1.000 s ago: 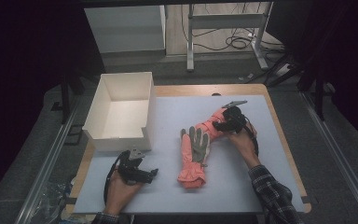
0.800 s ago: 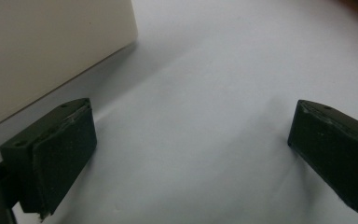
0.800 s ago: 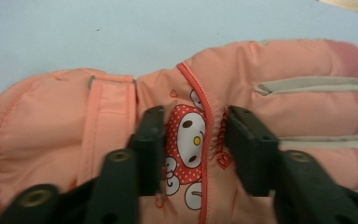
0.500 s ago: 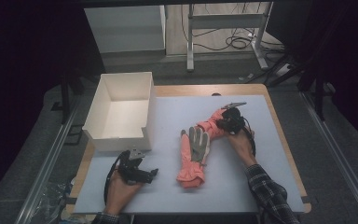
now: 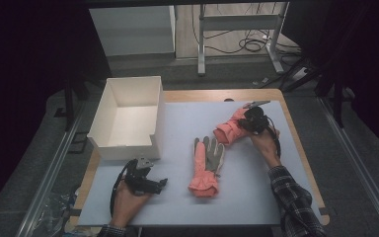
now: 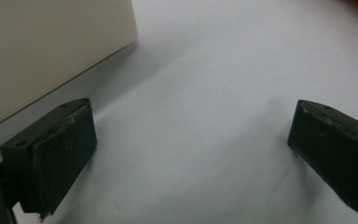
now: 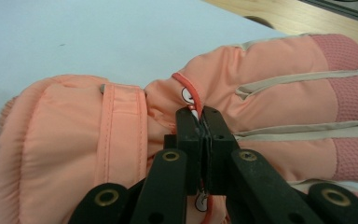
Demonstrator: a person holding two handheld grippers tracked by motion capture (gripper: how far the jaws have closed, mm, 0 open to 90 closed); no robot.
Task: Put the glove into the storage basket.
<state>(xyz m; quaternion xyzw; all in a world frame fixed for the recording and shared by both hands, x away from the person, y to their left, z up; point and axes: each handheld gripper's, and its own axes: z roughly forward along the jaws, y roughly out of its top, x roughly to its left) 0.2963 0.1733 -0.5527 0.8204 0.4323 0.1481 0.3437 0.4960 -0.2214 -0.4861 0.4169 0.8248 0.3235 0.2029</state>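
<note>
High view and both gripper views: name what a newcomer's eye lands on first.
Two pink gloves on the pale blue mat: the right gripper is shut on one glove at the mat's far right, while the other glove lies flat mid-mat. The white box sits far left, and the left gripper rests open beside it.

A pale table (image 5: 256, 197) bears a white box (image 5: 128, 118) and two pink gloves (image 5: 206, 165).

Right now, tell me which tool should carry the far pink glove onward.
Right. The right tool is shut on the pink glove; the left tool rests open near the white box.
</note>
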